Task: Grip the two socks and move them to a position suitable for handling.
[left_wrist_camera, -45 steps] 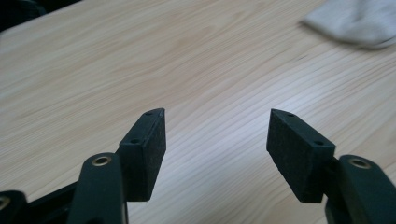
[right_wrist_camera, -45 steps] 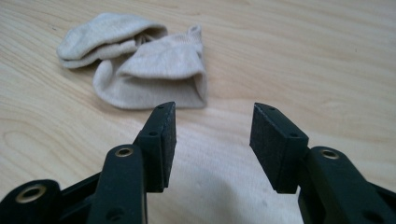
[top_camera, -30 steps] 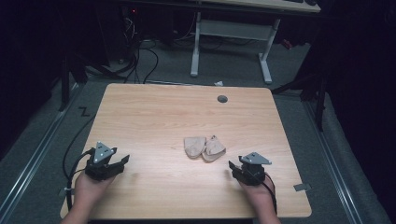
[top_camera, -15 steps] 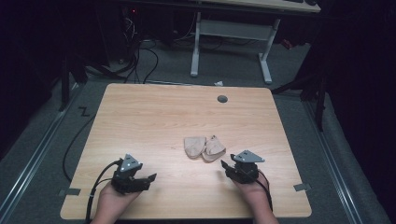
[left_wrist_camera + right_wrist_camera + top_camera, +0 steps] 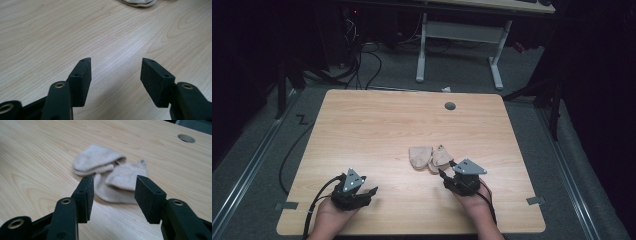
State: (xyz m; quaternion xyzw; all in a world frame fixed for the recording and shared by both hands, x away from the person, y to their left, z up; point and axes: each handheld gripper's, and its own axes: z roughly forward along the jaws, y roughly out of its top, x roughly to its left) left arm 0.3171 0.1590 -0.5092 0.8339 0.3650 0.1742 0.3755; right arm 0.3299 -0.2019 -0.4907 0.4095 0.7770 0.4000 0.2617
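Note:
Two beige socks lie side by side at the middle of the wooden table [image 5: 382,120], the left sock [image 5: 420,156] touching the right sock [image 5: 442,157]. My right gripper [image 5: 446,170] is open just in front of them, tips close to the right sock; its jaws have just been opening. In the right gripper view the right gripper [image 5: 115,178] frames the nearer sock [image 5: 125,178], with the other sock [image 5: 97,161] behind, and its pads touch neither. My left gripper [image 5: 371,194] is open near the front left over bare wood, its jaws having just closed a little. The left gripper [image 5: 116,61] holds nothing, and a sock edge [image 5: 137,2] shows far ahead.
A round cable hole [image 5: 450,106] sits near the table's far edge, also seen as the hole [image 5: 186,138] in the right gripper view. Beyond the table are a white desk frame [image 5: 459,35] and floor cables [image 5: 362,65]. Tape marks [image 5: 532,201] sit by the front corners.
My left hand slid to the right along the front edge. My right hand moved left and forward, closer to the socks. The socks have not moved.

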